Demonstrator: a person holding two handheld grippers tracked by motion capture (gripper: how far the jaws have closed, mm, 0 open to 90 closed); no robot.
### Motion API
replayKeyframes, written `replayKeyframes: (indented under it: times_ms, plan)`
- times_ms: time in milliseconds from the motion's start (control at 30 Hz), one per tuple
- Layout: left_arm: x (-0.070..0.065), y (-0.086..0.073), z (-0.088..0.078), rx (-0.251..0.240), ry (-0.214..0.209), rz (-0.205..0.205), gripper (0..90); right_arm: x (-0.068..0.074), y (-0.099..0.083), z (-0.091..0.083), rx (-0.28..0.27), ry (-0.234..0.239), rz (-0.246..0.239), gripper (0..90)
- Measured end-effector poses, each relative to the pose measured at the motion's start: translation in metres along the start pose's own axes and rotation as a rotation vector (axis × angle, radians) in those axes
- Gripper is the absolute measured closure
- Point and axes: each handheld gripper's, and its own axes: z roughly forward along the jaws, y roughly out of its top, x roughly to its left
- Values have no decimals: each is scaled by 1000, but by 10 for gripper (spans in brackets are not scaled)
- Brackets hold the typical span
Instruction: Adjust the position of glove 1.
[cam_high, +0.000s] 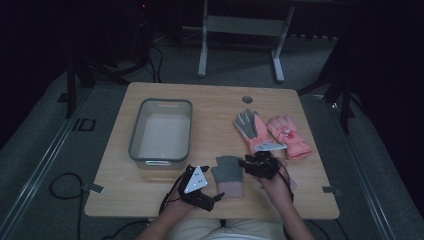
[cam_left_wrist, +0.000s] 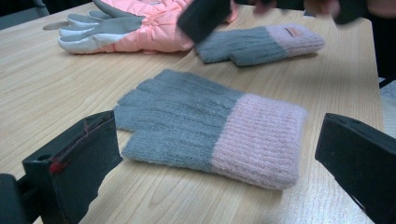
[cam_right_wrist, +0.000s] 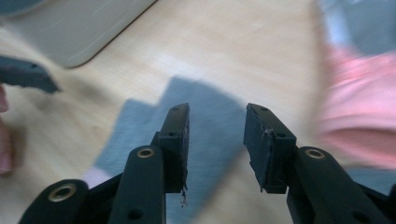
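Nearest knit glove: a grey knit glove (cam_left_wrist: 205, 128) with a pink cuff lay flat on the table (cam_high: 210, 100), between the left gripper's wide-parted jaws but untouched by them.
Second knit glove: its match (cam_left_wrist: 261, 43) lay farther off, just beside the pink ski gloves (cam_high: 272, 132).
Bin: the clear plastic bin (cam_high: 134, 145) stood empty at the table's left.
Progress: judging by the empty bin, nothing had been put away yet; all four gloves remained out.
Left gripper (cam_high: 212, 198): released, holding nothing, resting near the glove's cuff.
Right gripper (cam_right_wrist: 217, 135): jaws partly apart and gripping nothing; it hung over the grey fingers of the nearest glove, no pad pressing the fabric.
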Motion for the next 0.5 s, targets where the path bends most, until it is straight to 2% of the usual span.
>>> replayKeyframes:
  times_ms: [67, 133, 267, 500]
  plan:
    - [0, 0, 0, -1, -7, 1, 0, -12, 1, -9, 2, 10, -50, 601]
    - [0, 0, 0, 1, -7, 5, 0, -22, -1, -17, 4, 7, -78, 597]
    - [0, 0, 0, -1, -6, 1, 0, -40, -12, -30, 36, 1, -160, 626]
    - [0, 0, 0, 0, -6, 1, 0, -70, -34, -40, 102, -14, -221, 645]
